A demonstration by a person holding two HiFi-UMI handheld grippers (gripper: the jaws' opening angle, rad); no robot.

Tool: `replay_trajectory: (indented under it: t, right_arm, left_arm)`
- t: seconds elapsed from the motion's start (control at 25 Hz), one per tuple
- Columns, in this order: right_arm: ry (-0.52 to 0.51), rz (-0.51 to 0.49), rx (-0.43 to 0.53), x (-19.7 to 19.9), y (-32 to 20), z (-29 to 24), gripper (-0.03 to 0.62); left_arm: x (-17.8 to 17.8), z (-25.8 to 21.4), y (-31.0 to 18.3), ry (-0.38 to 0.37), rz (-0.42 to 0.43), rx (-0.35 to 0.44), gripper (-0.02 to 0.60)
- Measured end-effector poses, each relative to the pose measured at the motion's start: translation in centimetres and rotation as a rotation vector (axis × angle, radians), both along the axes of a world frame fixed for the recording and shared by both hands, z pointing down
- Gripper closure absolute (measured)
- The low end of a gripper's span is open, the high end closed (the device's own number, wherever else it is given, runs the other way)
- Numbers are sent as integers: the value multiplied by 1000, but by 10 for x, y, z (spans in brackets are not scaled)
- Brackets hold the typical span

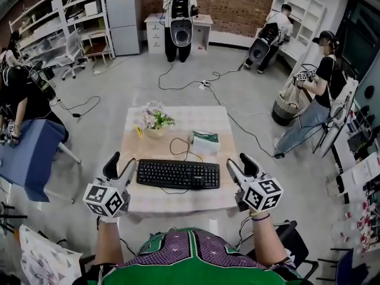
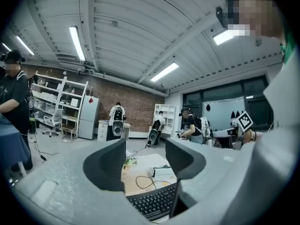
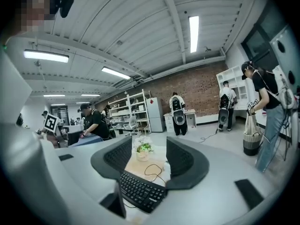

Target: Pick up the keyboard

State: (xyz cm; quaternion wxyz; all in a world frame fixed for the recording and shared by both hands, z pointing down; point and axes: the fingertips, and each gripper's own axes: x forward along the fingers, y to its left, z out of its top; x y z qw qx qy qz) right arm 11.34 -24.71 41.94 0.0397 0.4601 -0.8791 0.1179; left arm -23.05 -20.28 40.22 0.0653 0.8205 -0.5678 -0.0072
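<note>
A black keyboard (image 1: 178, 174) lies flat near the front edge of the small pale table (image 1: 196, 116), and its black cable (image 1: 180, 146) loops away behind it. My left gripper (image 1: 122, 164) hovers just off the keyboard's left end, open, with nothing between its pads. Just off the right end my right gripper (image 1: 239, 164) is open and empty too. In the left gripper view the keyboard (image 2: 152, 203) shows low between the spread jaws of the gripper (image 2: 145, 161). The right gripper view has the keyboard (image 3: 140, 191) below its open gripper (image 3: 149, 158).
A potted plant with flowers (image 1: 154, 120) stands at the table's back left, and a green and white pack (image 1: 205, 140) lies behind the keyboard. A blue chair (image 1: 29, 153) is at the left. Several people work around the room, and cables run across the floor.
</note>
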Motion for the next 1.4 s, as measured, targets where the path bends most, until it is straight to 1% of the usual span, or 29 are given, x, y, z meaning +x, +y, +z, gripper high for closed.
replay_trajectory:
  t: [0.2,0.4,0.6,0.72,1.0,1.24,1.4]
  right_arm:
    - [16,19,-71,-12,-5,23,379]
    - [70,43,-148,-17,-4,55,379]
    - [95,69,-230,-21,1,91,379]
    - [105,81,-264,-22,-2,113,379]
    - [126,77,-374,-12,-17,170,379]
    - [142,60,-454,-4,-45,218,379]
    - [157,54,-492,-3,-63,245,379]
  left_arm:
    - [-18,31,-6,14,22,-74,330]
    - [-18,63,-11,30,62,-143,331]
    - [-18,103,-14,14,97,-221,331]
    - [-21,126,-21,9,103,-258,331]
    - [-27,175,-33,6,78,-359,331]
    - [-42,227,-47,7,11,-476,331]
    - [-54,261,-58,-1,-15,-551,331]
